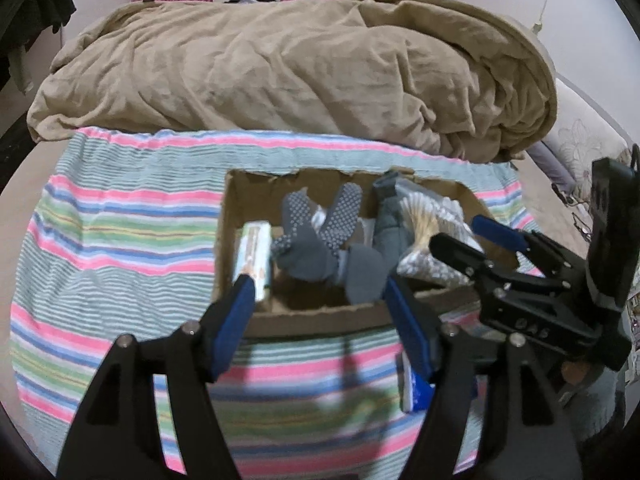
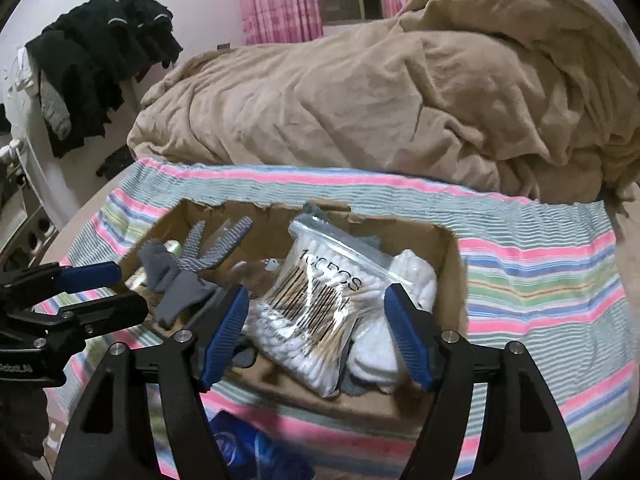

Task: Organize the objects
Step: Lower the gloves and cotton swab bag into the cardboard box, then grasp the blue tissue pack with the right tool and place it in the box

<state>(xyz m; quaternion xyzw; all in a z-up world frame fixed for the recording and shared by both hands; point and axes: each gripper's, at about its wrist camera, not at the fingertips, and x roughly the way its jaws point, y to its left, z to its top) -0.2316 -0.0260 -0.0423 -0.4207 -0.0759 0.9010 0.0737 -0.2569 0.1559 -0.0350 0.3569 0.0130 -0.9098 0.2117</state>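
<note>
A cardboard box [image 1: 320, 314] [image 2: 450, 248] sits on a striped towel [image 1: 120, 240] on the bed. Inside lie grey dotted gloves [image 1: 320, 232] [image 2: 192, 268], a zip bag of cotton swabs [image 2: 320, 292] [image 1: 424, 220], white cloth items [image 2: 416, 276] and a white-and-orange pack [image 1: 254, 256] along the left wall. My left gripper [image 1: 318, 300] [image 2: 130, 288] hovers open at the box's front left, with nothing between its fingers. My right gripper [image 2: 316, 300] [image 1: 458, 234] stands open over the right half of the box. The swab bag lies between its blue pads, which do not press it.
A blue packet [image 1: 416, 392] [image 2: 240, 448] lies on the towel in front of the box. A bunched beige blanket [image 1: 280, 72] fills the bed behind it. Dark clothes [image 2: 100, 52] hang at the far left, and pink curtains [image 2: 280, 0] cover the back wall.
</note>
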